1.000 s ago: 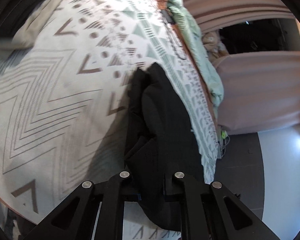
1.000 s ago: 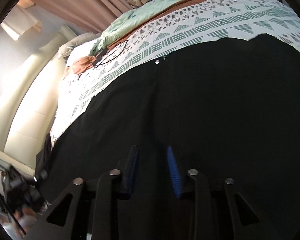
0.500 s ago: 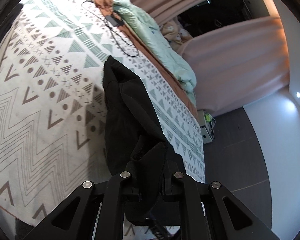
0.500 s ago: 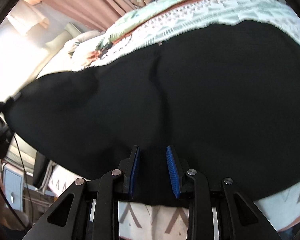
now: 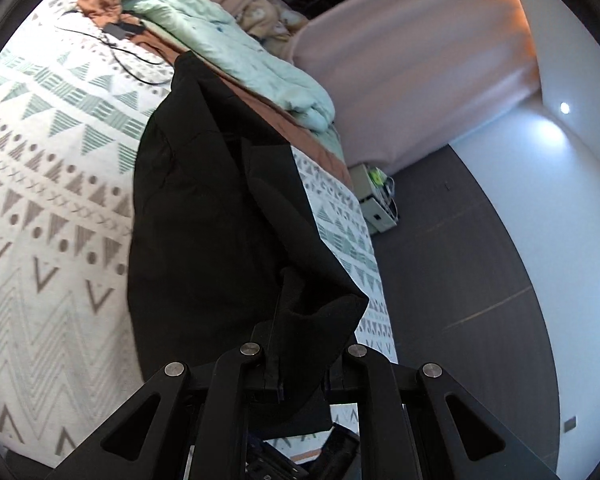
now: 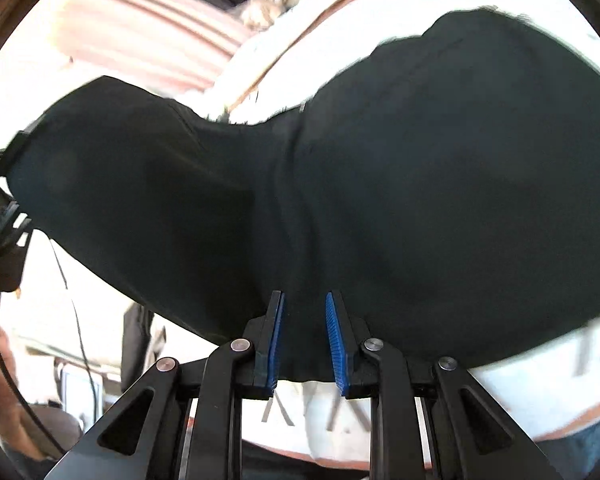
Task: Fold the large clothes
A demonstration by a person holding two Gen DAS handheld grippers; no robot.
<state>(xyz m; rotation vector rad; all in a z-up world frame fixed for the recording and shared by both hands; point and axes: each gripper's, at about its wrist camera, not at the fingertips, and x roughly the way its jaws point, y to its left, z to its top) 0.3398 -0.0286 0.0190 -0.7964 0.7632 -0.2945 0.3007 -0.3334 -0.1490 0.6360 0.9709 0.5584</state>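
Both jaws pinch the black garment (image 5: 204, 216), left gripper (image 5: 300, 360) and right gripper (image 6: 302, 336).

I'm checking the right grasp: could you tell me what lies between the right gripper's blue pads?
In the right wrist view, the black garment fills the gap between the right gripper pads, its hem edge hanging there.

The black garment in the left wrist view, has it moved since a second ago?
Yes. The black garment, clamped in the left gripper, has lifted off the patterned bedspread and now reaches up to the green comforter.
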